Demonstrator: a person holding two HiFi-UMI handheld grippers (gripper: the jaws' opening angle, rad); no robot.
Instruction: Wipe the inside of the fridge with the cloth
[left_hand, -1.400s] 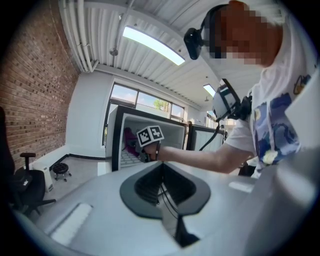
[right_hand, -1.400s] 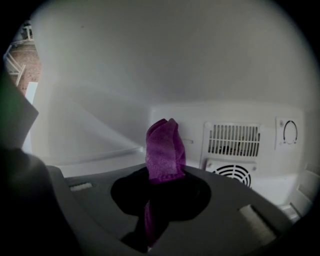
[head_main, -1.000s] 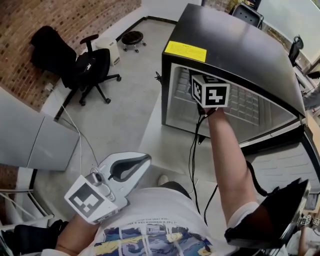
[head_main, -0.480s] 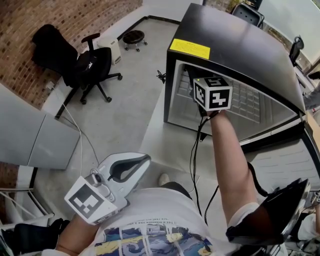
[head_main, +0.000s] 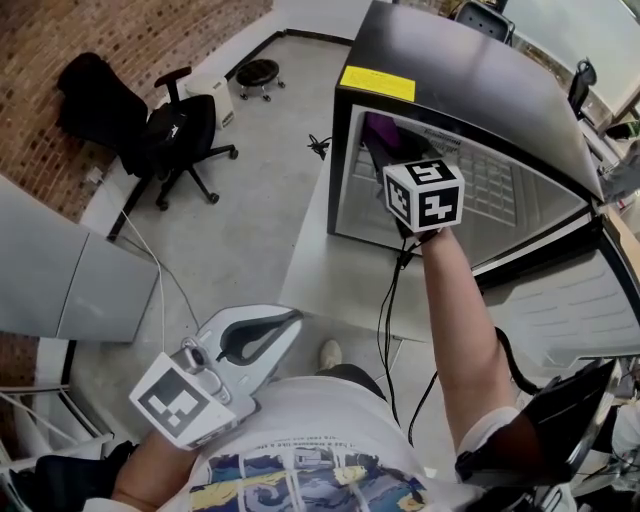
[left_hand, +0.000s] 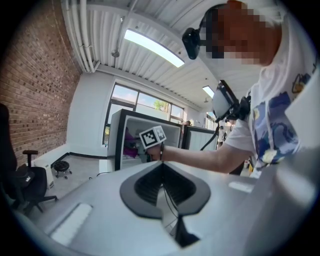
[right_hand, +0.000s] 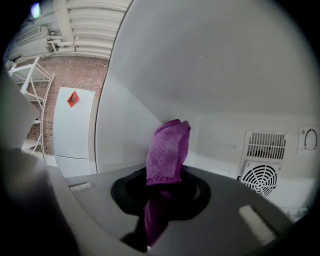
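Observation:
A small black fridge (head_main: 470, 80) stands open on the floor with a white inside (right_hand: 210, 75). My right gripper (right_hand: 165, 175) is shut on a purple cloth (right_hand: 167, 150) and reaches into the fridge's upper left part. The cloth (head_main: 380, 130) shows just past the marker cube (head_main: 424, 195) in the head view, near the left inner wall (right_hand: 125, 130). My left gripper (head_main: 270, 325) is held low by my body, shut and holding nothing, far from the fridge (left_hand: 130, 137).
The fridge door (head_main: 575, 310) hangs open at the right. A fan grille (right_hand: 262, 180) sits in the fridge's back wall. A black office chair (head_main: 170, 135) and a stool (head_main: 262, 75) stand on the grey floor at the left. A cable (head_main: 385, 320) hangs from my right gripper.
My right gripper has moved slightly right and back from the fridge, and the purple cloth now shows at the fridge's upper left. The left gripper has stayed still.

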